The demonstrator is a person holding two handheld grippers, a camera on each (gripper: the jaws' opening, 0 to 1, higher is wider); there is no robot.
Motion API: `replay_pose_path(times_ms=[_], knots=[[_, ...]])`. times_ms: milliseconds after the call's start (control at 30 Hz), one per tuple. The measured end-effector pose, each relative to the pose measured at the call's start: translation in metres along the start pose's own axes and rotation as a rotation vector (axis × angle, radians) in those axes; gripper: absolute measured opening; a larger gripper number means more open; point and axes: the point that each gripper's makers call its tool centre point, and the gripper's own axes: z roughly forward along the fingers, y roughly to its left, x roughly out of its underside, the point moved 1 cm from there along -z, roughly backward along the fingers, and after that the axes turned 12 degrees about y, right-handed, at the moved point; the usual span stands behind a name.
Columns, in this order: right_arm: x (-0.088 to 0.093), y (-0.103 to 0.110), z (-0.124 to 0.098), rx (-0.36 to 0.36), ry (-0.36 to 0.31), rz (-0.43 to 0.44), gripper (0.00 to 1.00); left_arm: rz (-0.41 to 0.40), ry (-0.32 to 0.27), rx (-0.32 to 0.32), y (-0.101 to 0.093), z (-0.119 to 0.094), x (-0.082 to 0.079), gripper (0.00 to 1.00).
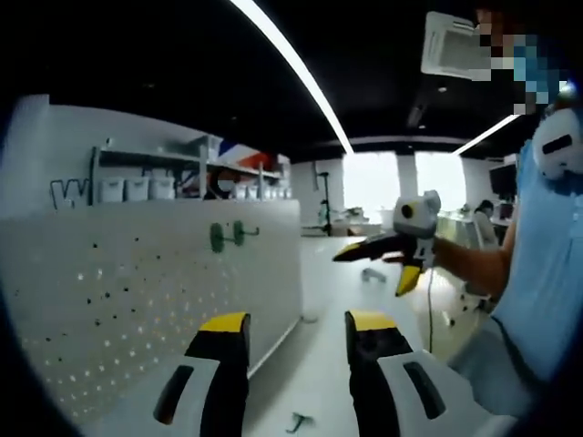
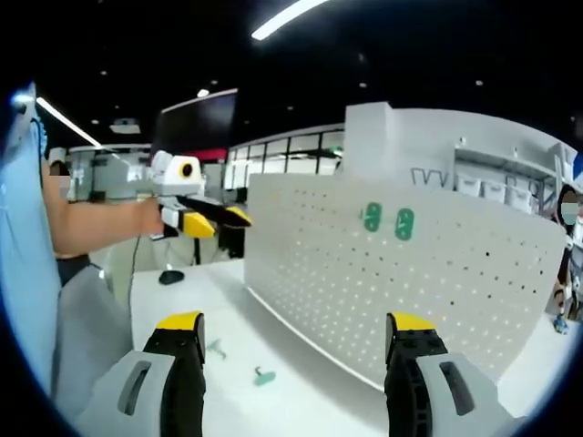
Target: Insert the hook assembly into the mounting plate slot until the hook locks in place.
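A white pegboard mounting plate (image 1: pixel 137 300) stands upright on the table, with two green hook assemblies (image 1: pixel 226 236) seated in its upper holes. From the other side their green backs (image 2: pixel 387 220) show on the plate (image 2: pixel 401 273). Two loose green hooks (image 2: pixel 264 375) lie on the white table at the plate's foot, and one hook (image 1: pixel 298 421) lies between my left jaws. My left gripper (image 1: pixel 297 323) is open and holds nothing. My right gripper (image 2: pixel 296 320) is open and holds nothing, well short of the plate. Each gripper faces the other: the right one (image 1: pixel 376 268) and the left one (image 2: pixel 219 221) are both held up in the air.
A person in a light blue shirt (image 1: pixel 547 273) stands at the table's end. White storage bins (image 1: pixel 137 188) sit on a shelf behind the plate. A small dark object (image 2: pixel 170 276) lies on the table (image 2: pixel 182 291) near the person.
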Motion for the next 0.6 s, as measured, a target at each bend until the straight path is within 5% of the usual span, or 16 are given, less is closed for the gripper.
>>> replay_pose_path(times_ms=[600], knots=[[0.006, 0.024, 0.021, -0.089, 0.022, -0.016, 0.81, -0.052, 0.009, -0.099, -0.011, -0.034, 0.031, 0.42]])
